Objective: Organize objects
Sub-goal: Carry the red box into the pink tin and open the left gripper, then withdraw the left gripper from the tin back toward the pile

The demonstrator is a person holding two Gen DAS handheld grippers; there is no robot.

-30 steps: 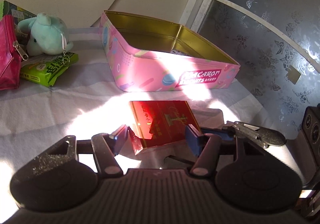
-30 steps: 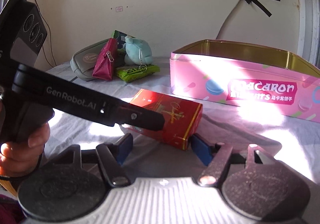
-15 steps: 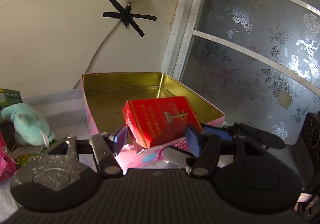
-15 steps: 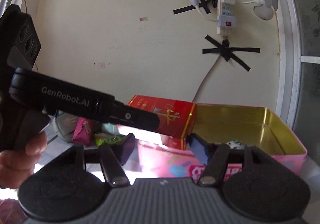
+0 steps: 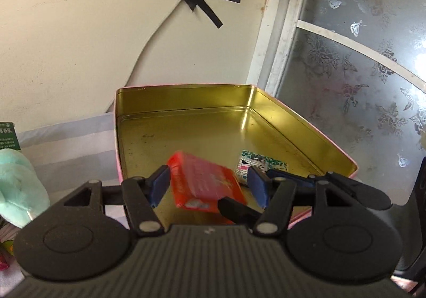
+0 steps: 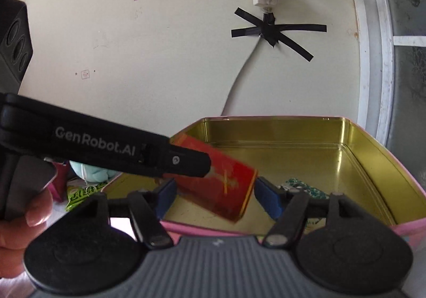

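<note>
The pink tin (image 5: 186,101) is wide and mostly bare inside, with open room along its far and left walls, so the near rim is the only edge in the way. The red box (image 6: 226,186) hangs tilted and blurred just above the tin floor. It sits between the spread pads of the left gripper (image 5: 207,186) and the right gripper (image 6: 215,196), whose jaws have just been opening around it. I judge it may land on a corner, tumble against the near wall, or cover the small packet (image 5: 262,162).
</note>
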